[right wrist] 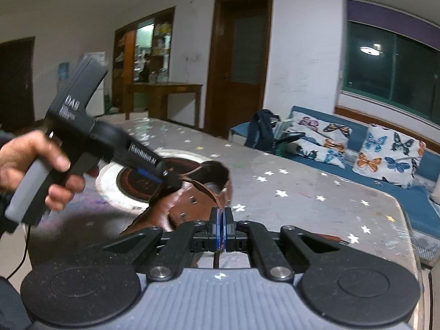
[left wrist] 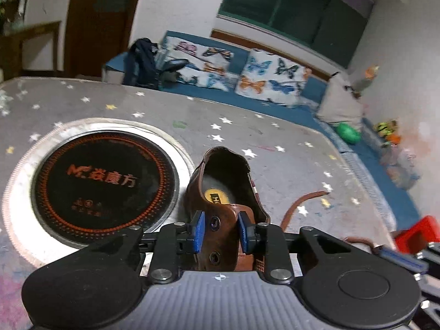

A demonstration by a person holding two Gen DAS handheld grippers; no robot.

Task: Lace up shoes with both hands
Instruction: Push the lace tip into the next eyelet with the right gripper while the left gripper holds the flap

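Left wrist view, from left to right: a round black induction hob [left wrist: 106, 181] with orange lettering is set in a pale ring in the grey star-printed table [left wrist: 275, 126]. Just right of it sits the brown leather shoe [left wrist: 225, 184], heel end away from the camera and the yellow insole label visible inside. The left gripper [left wrist: 221, 229] has its blue pads pressed on either side of the shoe's eyelet flap, pinching the leather, with two metal eyelets showing between and below the pads. A brown lace [left wrist: 299, 202] trails across the table to the right of the shoe. Beyond the table edge runs a blue sofa [left wrist: 308, 110] with butterfly cushions.

Right wrist view adds what the first cannot show: at the left a person's hand [right wrist: 30, 162] grips the grey handle of the left gripper, whose tips reach the shoe [right wrist: 198, 195] near the hob. The shoe is blurred here, seen from its side. The lace [right wrist: 213, 194] rises from the shoe and runs into the right gripper [right wrist: 221, 229], whose blue pads are pressed together on it, the lace passing out below them. Farther right lie the starred table top and the sofa, which appear in both views.
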